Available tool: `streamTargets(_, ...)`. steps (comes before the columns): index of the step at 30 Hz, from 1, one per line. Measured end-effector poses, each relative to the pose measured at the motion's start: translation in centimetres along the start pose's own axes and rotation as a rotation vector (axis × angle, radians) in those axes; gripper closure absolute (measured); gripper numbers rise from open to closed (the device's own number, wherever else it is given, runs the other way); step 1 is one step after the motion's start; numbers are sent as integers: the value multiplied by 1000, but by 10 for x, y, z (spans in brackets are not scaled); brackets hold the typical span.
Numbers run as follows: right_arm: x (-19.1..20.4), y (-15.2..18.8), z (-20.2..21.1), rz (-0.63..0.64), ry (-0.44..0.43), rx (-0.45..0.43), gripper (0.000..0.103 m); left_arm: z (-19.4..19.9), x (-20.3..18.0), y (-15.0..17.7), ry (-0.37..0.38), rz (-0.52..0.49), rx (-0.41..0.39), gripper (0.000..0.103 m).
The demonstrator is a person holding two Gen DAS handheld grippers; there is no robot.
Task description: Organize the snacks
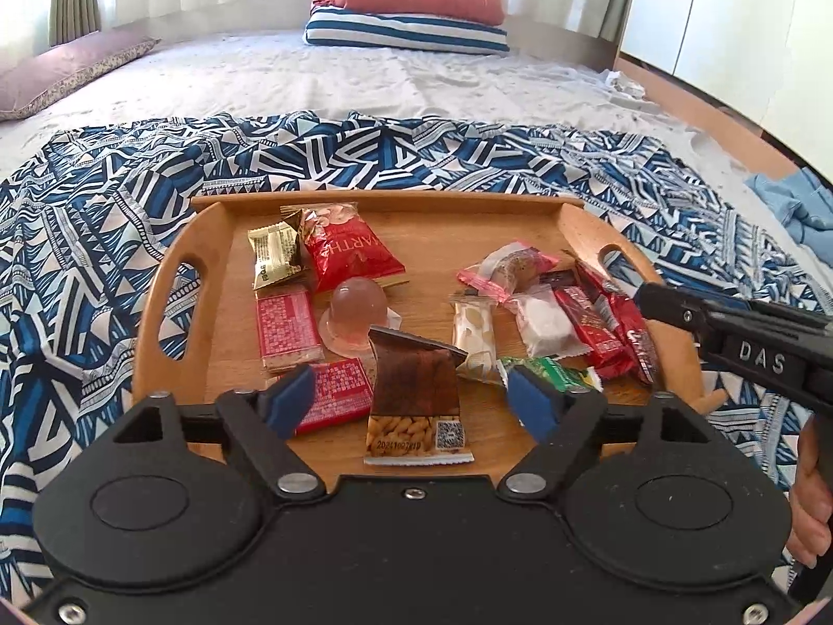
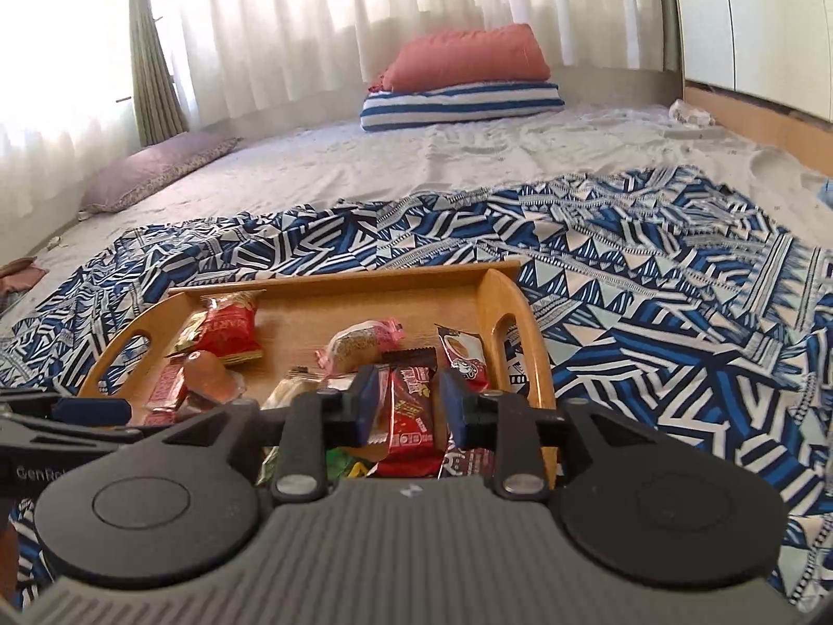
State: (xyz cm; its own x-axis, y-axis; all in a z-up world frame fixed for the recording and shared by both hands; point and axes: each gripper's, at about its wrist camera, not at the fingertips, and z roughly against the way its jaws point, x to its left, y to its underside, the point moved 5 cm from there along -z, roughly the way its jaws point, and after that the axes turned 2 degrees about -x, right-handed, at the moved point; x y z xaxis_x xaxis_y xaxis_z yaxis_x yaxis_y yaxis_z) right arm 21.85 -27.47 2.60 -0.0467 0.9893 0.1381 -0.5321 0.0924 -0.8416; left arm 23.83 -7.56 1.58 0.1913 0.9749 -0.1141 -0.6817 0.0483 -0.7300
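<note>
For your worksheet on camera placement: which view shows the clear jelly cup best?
The left wrist view: the jelly cup shows whole on the tray. In the right wrist view it sits small, partly hidden.

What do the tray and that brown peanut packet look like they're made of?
Tray: looks like wood, smooth honey-coloured finish, visible grain, cut-out handles. Brown peanut packet: seems glossy plastic film, with crimped ends and light glinting off its creases.
</note>
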Motion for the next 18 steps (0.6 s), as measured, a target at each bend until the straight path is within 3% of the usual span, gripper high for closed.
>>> streamTargets(10, 21, 10, 58, 47, 0, -69, 38, 52, 5, 17, -27, 1, -35, 8)
streamTargets(18, 35, 50, 94, 93, 35, -97, 27, 79, 17, 62, -76, 28, -24, 5)
